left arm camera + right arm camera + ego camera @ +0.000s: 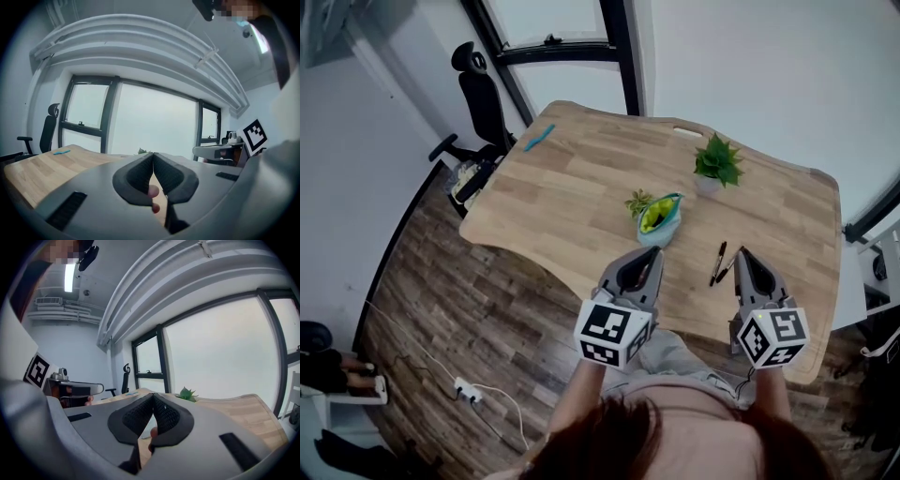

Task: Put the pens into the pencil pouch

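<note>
2 slim black pens (721, 264) lie on wood-grain table (572, 178).

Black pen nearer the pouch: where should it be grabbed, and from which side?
Take the black pen nearer the pouch at mid-barrel, from straight above, squeezing across its width. It lies flat on the table, so only top and sides are free, and the second pen angles in toward its near end.

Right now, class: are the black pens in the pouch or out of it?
Out. The black pens lie side by side on the table, right of the pouch and apart from it.
</note>
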A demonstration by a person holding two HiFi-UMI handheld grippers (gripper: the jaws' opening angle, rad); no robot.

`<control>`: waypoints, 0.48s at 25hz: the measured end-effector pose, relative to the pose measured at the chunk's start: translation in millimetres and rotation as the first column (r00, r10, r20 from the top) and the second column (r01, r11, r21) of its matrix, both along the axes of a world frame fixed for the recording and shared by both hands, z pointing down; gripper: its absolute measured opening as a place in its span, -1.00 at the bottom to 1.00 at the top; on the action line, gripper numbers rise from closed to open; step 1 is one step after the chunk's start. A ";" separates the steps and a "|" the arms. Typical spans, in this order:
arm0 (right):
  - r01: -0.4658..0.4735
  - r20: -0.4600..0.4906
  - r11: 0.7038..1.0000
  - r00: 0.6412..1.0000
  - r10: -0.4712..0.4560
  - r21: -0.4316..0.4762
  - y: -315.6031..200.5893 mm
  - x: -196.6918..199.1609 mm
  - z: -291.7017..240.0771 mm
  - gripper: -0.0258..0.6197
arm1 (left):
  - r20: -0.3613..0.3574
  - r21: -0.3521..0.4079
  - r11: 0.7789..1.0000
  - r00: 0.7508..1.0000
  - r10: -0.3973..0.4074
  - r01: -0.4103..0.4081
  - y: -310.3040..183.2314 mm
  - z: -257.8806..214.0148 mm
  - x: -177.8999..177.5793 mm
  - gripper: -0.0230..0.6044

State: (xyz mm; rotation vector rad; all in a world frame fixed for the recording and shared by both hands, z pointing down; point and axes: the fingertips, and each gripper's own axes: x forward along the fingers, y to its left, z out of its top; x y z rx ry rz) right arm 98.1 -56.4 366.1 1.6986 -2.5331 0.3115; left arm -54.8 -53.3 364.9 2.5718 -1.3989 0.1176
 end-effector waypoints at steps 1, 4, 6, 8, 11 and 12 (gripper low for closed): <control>-0.004 -0.003 1.000 1.000 0.004 -0.004 -6.8 2.4 1.4 -0.92 | 0.001 -0.003 1.000 1.000 0.000 0.000 -7.6 0.9 -1.3 -0.92; -0.012 -0.005 1.000 1.000 0.012 -0.011 -24.0 8.2 3.4 -0.92 | 0.015 -0.020 1.000 1.000 -0.002 0.002 -27.0 5.8 -6.1 -0.92; -0.014 -0.006 1.000 1.000 0.014 -0.022 -34.5 11.2 5.9 -0.92 | 0.020 -0.032 0.999 1.000 -0.008 0.008 -38.4 9.5 -10.2 -0.92; -0.015 -0.008 0.999 1.000 0.015 -0.041 -45.0 13.7 10.3 -0.92 | 0.023 -0.047 0.999 1.000 -0.017 0.018 -49.3 14.6 -15.2 -0.92; -0.020 -0.013 0.997 1.000 0.019 -0.071 -58.3 18.0 18.3 -0.92 | 0.021 -0.076 0.997 0.999 -0.032 0.033 -64.5 24.2 -23.1 -0.92; -0.024 -0.015 0.997 1.000 0.023 -0.080 -61.8 20.0 21.3 -0.92 | 0.017 -0.085 0.996 0.999 -0.038 0.040 -68.7 27.1 -25.6 -0.92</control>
